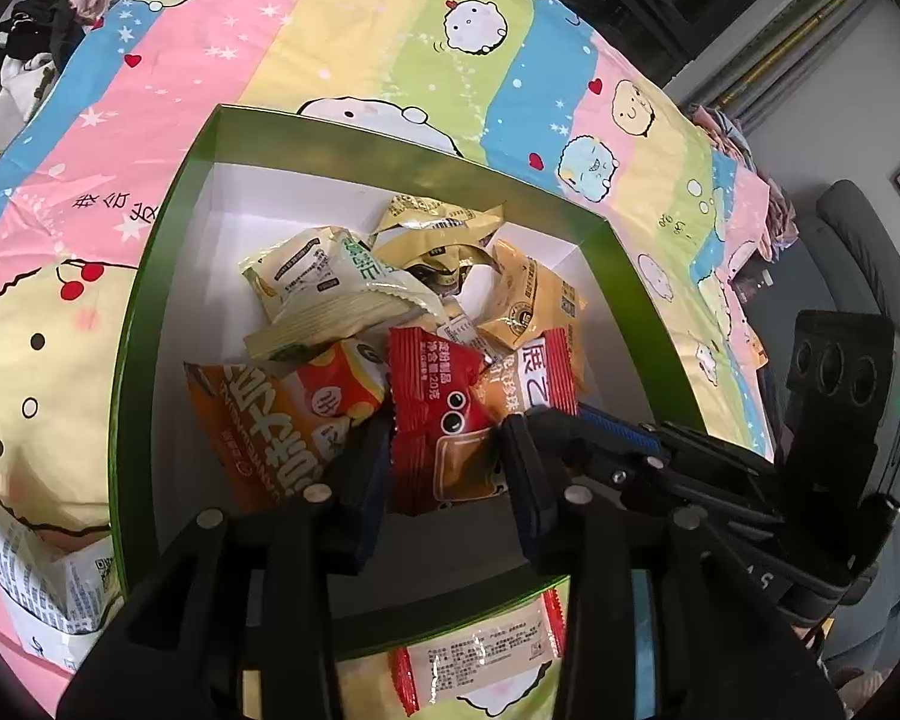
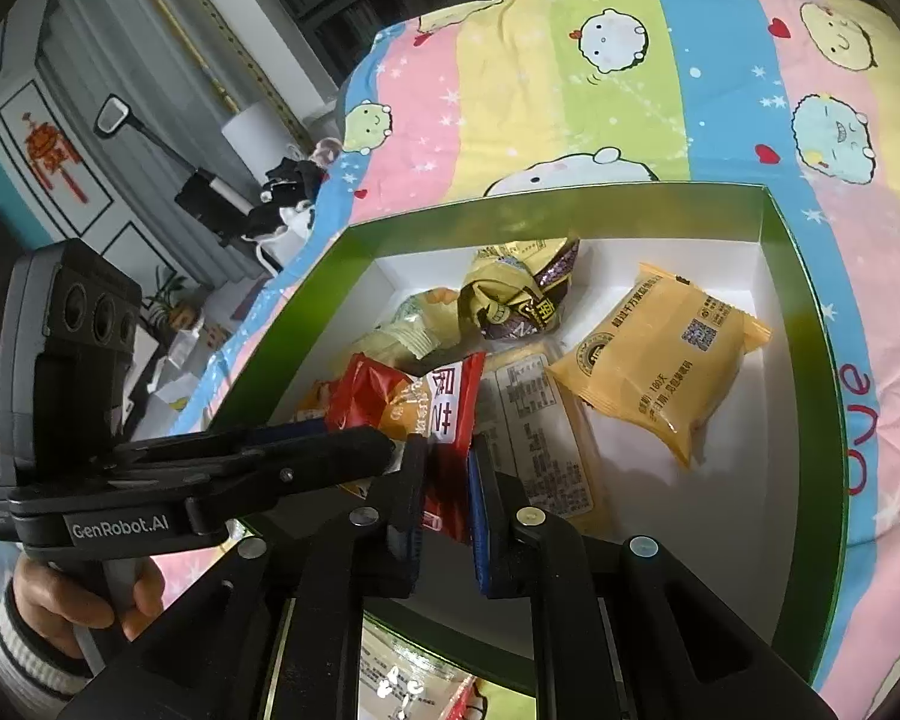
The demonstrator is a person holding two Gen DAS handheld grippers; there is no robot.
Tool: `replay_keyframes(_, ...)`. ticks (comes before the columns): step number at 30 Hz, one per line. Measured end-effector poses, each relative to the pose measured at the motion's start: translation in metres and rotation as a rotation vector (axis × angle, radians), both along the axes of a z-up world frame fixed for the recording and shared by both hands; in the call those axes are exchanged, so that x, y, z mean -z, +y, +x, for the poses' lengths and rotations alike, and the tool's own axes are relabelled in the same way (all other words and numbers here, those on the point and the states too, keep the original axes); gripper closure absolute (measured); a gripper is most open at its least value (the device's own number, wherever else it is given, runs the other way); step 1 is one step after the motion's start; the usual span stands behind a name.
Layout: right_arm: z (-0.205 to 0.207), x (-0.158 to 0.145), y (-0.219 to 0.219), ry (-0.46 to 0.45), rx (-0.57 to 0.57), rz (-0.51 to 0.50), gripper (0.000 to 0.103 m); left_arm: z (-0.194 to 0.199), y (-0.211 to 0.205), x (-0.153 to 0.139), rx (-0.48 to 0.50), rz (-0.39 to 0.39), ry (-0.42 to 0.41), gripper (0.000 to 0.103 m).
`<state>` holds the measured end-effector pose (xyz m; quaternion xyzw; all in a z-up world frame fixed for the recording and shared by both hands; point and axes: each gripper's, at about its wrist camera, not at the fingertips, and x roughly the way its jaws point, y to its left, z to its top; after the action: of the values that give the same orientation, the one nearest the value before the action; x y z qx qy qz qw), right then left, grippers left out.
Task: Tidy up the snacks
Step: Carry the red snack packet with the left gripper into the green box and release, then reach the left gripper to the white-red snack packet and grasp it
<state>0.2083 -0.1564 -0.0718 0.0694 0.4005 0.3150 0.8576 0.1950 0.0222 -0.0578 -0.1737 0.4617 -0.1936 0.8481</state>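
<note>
1. At the far left of the left wrist view, a white paper packet with blue print (image 1: 48,606) lies on the pastel striped cartoon bedsheet (image 1: 342,30), just outside the box.
2. The shallow cardboard box with green walls and a white floor (image 1: 150,276) rests on the sheet and holds the pile of snacks.
3. Within its left part lie an orange glossy packet with large white characters (image 1: 258,426) and, farther in, a pale green-and-cream packet (image 1: 330,294) on top of the heap.
4. A red foil packet with black printed circles (image 1: 444,420) stands between the fingers of the left gripper (image 1: 447,429). It fills the gap and both pads meet its edges, so the gripper is grasping it over the box floor.
5. In the right wrist view, a hand in a striped knitted cuff (image 2: 72,606) clasps that gripper's handle.
6. Crumpled yellow wrappers (image 1: 438,228) sit near the far wall.
7. Below the box's near wall, a pale packet with red ends (image 1: 480,648) lies outside on the sheet.
8. A red-and-white packet with big red characters (image 2: 450,408) touches the red foil one. The right gripper (image 2: 449,450) is clenched on its lower edge.
9. Farthest right, a plump yellow-orange packet with a QR code (image 2: 660,366) lies flat on the box floor, beside a long pale packet with printed tables (image 2: 540,432).
</note>
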Motion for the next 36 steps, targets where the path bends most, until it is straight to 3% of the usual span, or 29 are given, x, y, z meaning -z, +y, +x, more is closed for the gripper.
replay_keyframes(3,-0.004,-0.003,0.001,-0.026,0.015,-0.031,0.090,-0.003,-0.003,-0.003,-0.006,0.014,-0.013,0.054)
replay_keyframes(5,-0.008,-0.006,0.001,-0.048,0.024,-0.053,0.087,-0.005,-0.004,-0.006,-0.007,0.021,-0.029,0.030)
replay_keyframes(8,-0.015,-0.011,-0.003,-0.074,0.033,-0.062,0.083,-0.010,-0.005,-0.011,-0.014,0.014,-0.046,0.024)
replay_keyframes(16,-0.045,-0.030,-0.030,-0.129,0.098,-0.001,0.053,-0.032,0.002,-0.028,-0.031,-0.011,-0.095,0.022)
replay_keyframes(19,-0.058,-0.031,-0.043,-0.117,0.112,0.027,0.047,-0.047,0.008,-0.038,-0.041,-0.023,-0.133,0.014)
replay_keyframes(23,-0.070,-0.023,-0.057,-0.079,0.125,0.043,0.047,-0.070,0.021,-0.046,-0.049,-0.033,-0.154,0.013)
replay_keyframes(26,-0.076,-0.013,-0.068,-0.032,0.132,0.069,0.047,-0.084,0.025,-0.041,-0.037,-0.034,-0.127,0.013)
replay_keyframes(36,-0.084,0.039,-0.064,0.163,0.079,0.146,0.047,-0.098,0.026,0.027,-0.032,-0.187,0.130,0.013)
